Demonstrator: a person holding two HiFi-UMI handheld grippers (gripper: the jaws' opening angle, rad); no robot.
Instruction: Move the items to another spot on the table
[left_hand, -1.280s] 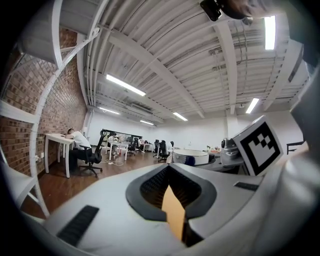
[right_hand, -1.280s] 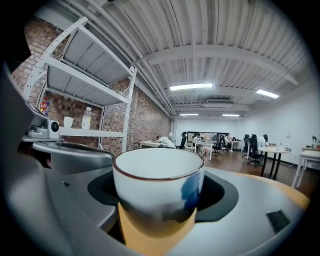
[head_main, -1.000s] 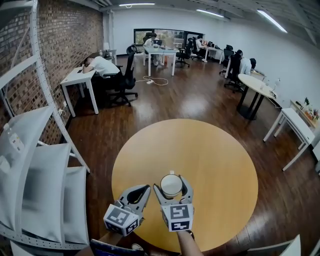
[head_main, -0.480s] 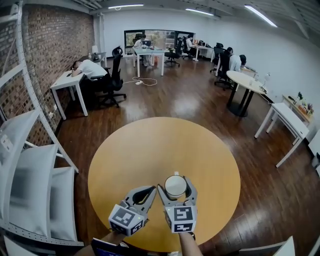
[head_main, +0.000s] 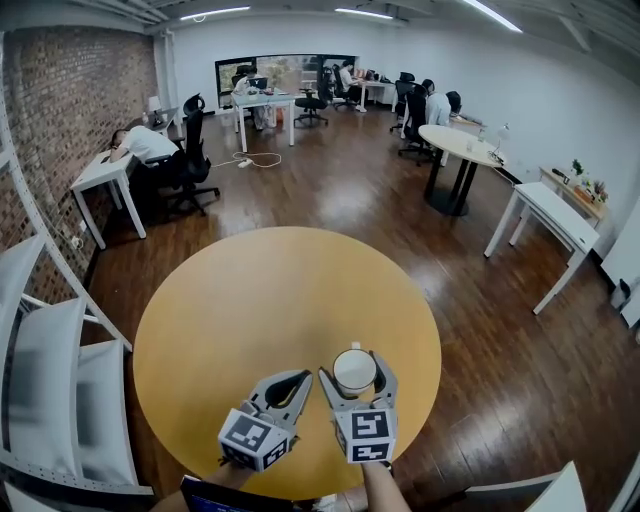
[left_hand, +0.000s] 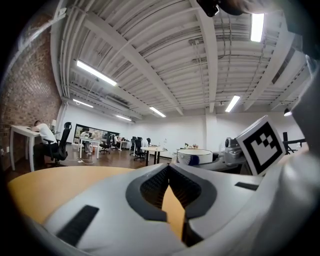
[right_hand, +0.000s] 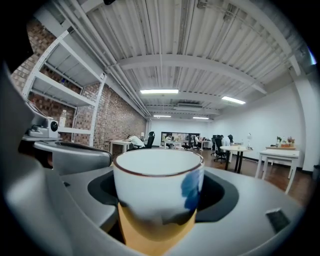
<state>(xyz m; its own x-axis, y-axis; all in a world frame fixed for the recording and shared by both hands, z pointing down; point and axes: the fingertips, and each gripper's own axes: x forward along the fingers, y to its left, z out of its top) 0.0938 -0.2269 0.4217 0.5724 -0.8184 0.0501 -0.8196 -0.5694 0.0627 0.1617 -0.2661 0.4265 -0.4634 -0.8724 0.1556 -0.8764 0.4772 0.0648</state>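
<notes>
A white cup (head_main: 354, 368) with a brown rim and a blue mark sits between the jaws of my right gripper (head_main: 355, 360), which is shut on it just above the round yellow table (head_main: 260, 300), near its front right part. In the right gripper view the cup (right_hand: 159, 185) fills the gap of the right gripper (right_hand: 159, 202). Close on its left, my left gripper (head_main: 295, 378) is shut and holds nothing. In the left gripper view, the left gripper (left_hand: 169, 172) has its pads together, and the cup (left_hand: 195, 156) shows to the right.
White shelving (head_main: 50, 370) stands left of the table. A white chair back (head_main: 520, 495) shows at the bottom right. Dark wooden floor surrounds the table. Further off are a second round table (head_main: 460, 145), white desks (head_main: 545, 205) and seated people.
Both grippers have travelled to the right along the near side of the table, with the cup still in the right one. The view has swung with them.
</notes>
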